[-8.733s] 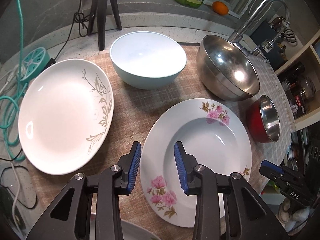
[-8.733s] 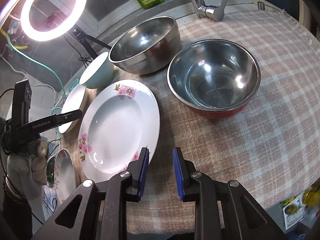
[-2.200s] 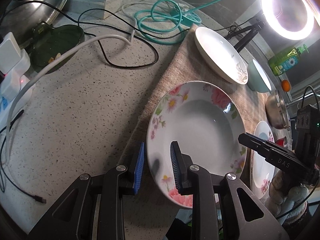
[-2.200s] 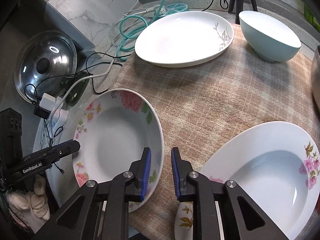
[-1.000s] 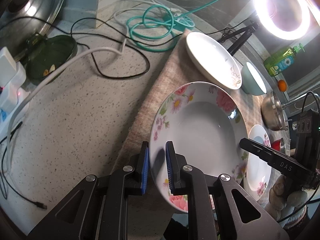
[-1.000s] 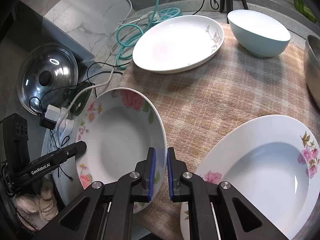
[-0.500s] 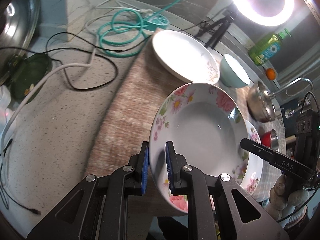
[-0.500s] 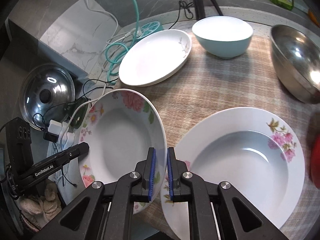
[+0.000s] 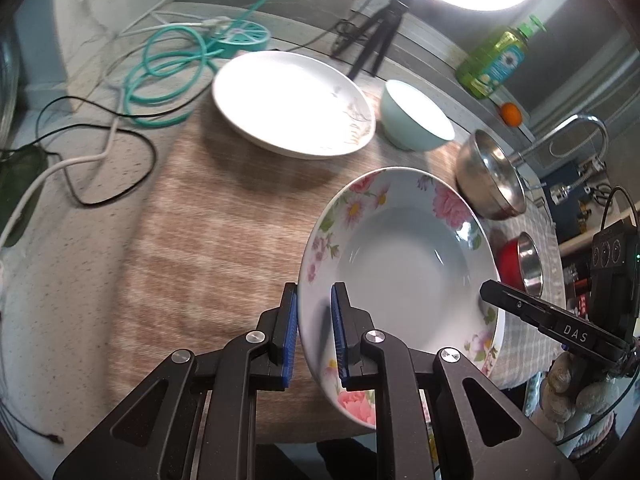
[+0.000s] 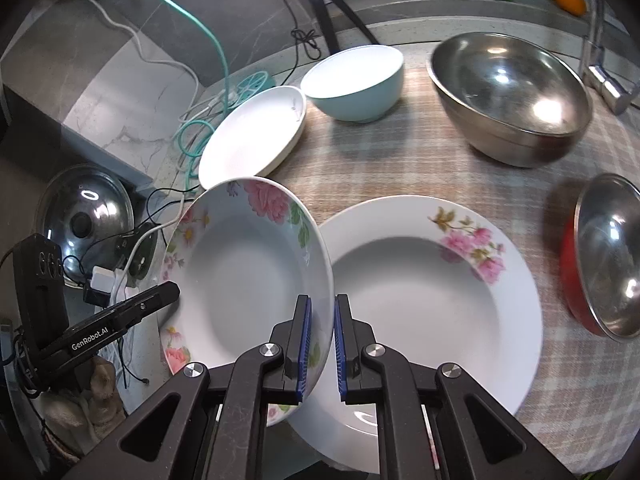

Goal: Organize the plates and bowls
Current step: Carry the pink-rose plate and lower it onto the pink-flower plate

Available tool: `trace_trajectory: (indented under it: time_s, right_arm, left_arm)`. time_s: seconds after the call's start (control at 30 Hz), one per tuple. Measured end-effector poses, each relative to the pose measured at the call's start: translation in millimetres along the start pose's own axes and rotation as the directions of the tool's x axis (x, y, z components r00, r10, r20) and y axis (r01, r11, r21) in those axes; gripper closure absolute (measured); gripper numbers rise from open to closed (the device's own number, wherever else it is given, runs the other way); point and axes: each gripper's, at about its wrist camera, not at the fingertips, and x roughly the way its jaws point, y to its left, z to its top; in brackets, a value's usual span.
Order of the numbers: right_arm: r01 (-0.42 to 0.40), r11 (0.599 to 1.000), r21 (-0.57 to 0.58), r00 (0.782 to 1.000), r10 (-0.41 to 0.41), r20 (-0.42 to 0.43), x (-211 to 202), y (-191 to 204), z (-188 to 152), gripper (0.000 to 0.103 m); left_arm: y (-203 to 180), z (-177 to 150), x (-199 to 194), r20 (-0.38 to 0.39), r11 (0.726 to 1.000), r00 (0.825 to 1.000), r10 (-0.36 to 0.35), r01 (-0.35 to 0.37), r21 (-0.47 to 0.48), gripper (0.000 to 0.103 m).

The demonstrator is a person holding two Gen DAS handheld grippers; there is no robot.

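Right wrist view: the scene is ordered below from largest item to smallest.
Checked cloth: spread across the counter; all the crockery except the carried plate is set on it.
Steel mixing bowl: placed at upper right of the frame, upright.
Pink-blossom plate: laid flat at lower centre, empty; judged the likely stacking target.
Floral deep plate: held off the surface at centre left, its right rim overlapping the left rim of the pink-blossom plate in the frame; contact between the two cannot be told.
White plate: set at upper left, partly off the cloth edge.
Light blue bowl: set at upper centre, just beside the white plate.
Red-sided steel bowl: seen at the right edge.
Right gripper: closed down on the right rim of the floral deep plate, the rim pinched between the blue pads.
Left gripper: likewise clamped on the opposite rim, at lower centre of the left wrist view.
Step in hand: the floral deep plate is being carried by both grippers toward the pink-blossom plate.
Next move: the carried plate would need to be centred over the pink-blossom plate, levelled, lowered until nested, and only then released by both grippers.
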Motion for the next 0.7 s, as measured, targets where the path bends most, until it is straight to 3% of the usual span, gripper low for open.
trace_trajectory:
  time_s: [0.7]
  right_arm:
    - [0.073, 0.988, 0.136, 0.997, -0.077, 0.03, -32.0, -68.3, -25.6, 0.093]
  left_arm:
    - [-64.1, -1.2, 36.9, -0.068, 0.991, 0.997, -0.046, 0.053, 0.119, 0.089]
